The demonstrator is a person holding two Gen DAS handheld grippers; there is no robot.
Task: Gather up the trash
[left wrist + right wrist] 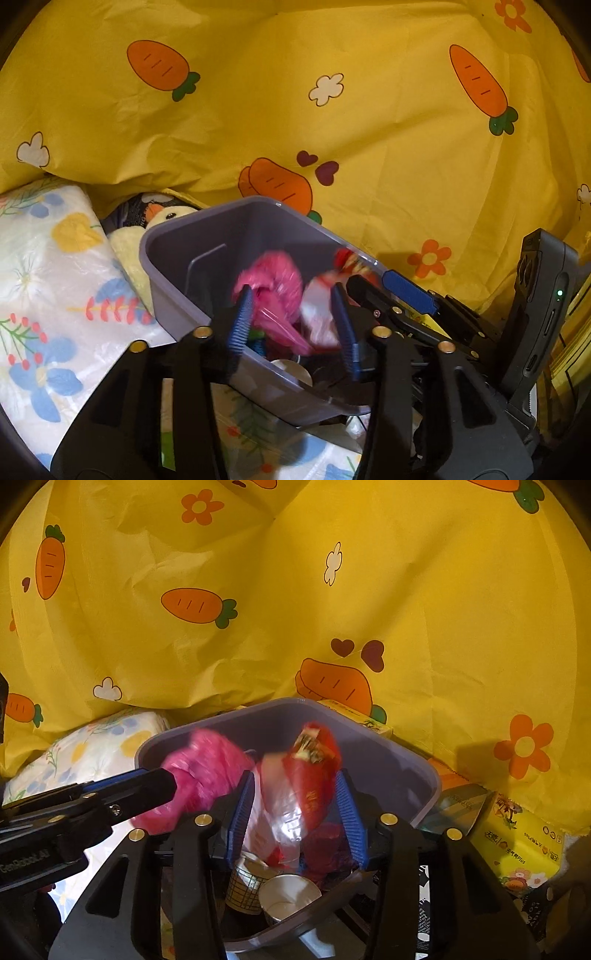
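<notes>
Right gripper (pixel 295 812) over grey bin (pixel 424 775), fingers apart, red-and-white wrapper (pixel 295 794) blurred between them, contact unclear. Left gripper (pixel 147 786) beside pink bag (pixel 207 771). Paper cups (pixel 288 897) in bin. Yellow carrot-print sheet (pixel 295 590) behind.

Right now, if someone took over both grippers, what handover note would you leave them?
Left gripper: open over the grey bin, with the blurred pink bag in front of its fingers.
Right gripper: open, the red-and-white wrapper between its fingers, above the bin.
Done: paper cups and other wrappers already lie in the bin.
Left: confirm both pieces land inside; no other loose trash shows here. Tissue packs beside the bin look unopened.
</notes>
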